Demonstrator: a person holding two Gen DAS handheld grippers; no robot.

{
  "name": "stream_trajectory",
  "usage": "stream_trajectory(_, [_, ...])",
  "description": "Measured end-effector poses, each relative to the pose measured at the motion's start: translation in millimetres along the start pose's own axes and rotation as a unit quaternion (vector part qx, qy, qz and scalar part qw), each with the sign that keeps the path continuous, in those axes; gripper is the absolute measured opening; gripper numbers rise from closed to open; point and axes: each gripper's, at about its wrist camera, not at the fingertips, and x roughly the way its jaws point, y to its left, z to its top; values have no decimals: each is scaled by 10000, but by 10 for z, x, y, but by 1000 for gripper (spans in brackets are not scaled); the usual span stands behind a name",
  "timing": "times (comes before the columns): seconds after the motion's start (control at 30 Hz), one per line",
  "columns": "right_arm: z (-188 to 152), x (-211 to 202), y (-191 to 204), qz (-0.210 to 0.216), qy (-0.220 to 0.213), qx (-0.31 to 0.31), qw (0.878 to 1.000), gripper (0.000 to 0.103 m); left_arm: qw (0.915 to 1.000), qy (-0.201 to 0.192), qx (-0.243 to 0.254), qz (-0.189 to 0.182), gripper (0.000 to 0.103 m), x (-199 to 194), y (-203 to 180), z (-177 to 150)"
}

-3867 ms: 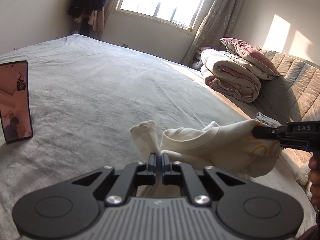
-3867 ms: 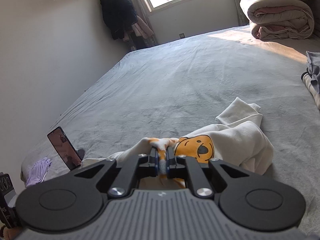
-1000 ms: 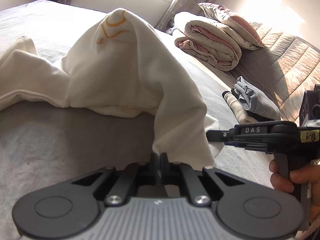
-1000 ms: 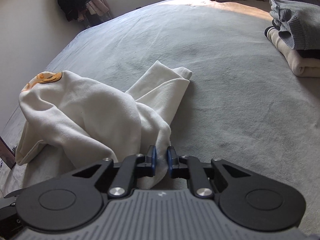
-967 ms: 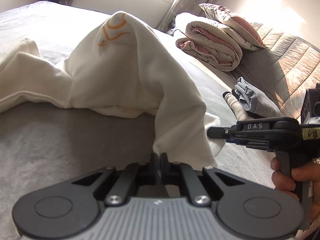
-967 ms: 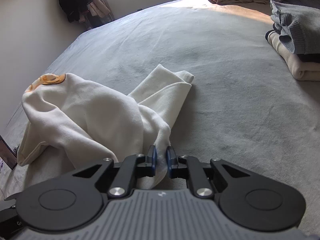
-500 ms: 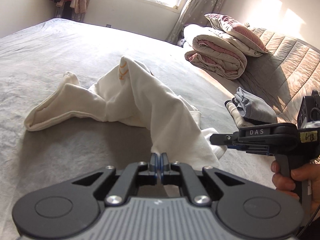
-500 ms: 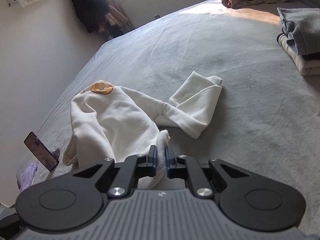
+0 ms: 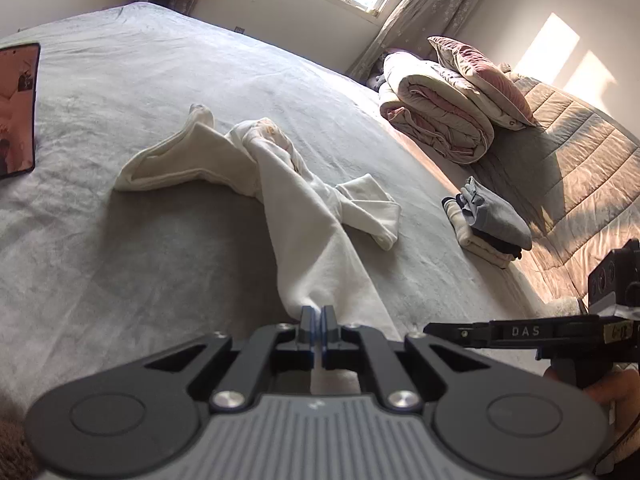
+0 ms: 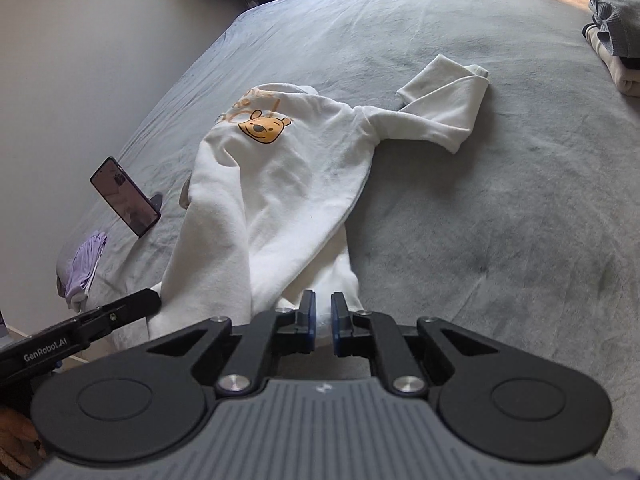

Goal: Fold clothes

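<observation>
Bed (image 9: 120, 280) first: grey cover, filling most of both views, with everything else lying on it. Against the padded headboard (image 9: 580, 168) sits a rolled quilt (image 9: 436, 120) with a pink pillow (image 9: 480, 76) on top. The cream sweatshirt (image 10: 288, 184) is the thing I am folding; it stretches across the middle of the cover from my two grippers away toward the far side, bear print (image 10: 264, 128) facing up in the right wrist view, one sleeve (image 10: 444, 116) thrown out to the right and lying flat. A small stack of folded clothes (image 9: 488, 228) rests near the headboard, well apart from the sweatshirt. A phone (image 10: 124, 200) stands propped on the cover to my left, and a lilac cloth (image 10: 84, 268) lies near the bed's edge beyond it.

My left gripper (image 9: 318, 326) is clenched on the sweatshirt's near edge, fabric rising out from between the pressed pads. My right gripper (image 10: 323, 322) grips the other near corner, its jaws narrowly apart with white cloth pinched between them. The two grippers sit side by side, each visible at the edge of the other's view.
</observation>
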Motion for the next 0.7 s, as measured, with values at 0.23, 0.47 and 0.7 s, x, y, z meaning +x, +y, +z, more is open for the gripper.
stream_trajectory(0.23, [-262,6,16,-54,23,122,9999,18,9987,131,-485,8,2,22,304,-239])
stream_trajectory(0.47, [-381,267,5,512,119,721,9960,19,9979,186,-600,128,2,56,498,-302])
stream_trajectory(0.7, [-367,597,5,709,78,1152,9908,42,9965,245,-804,14,3,136,664,-379])
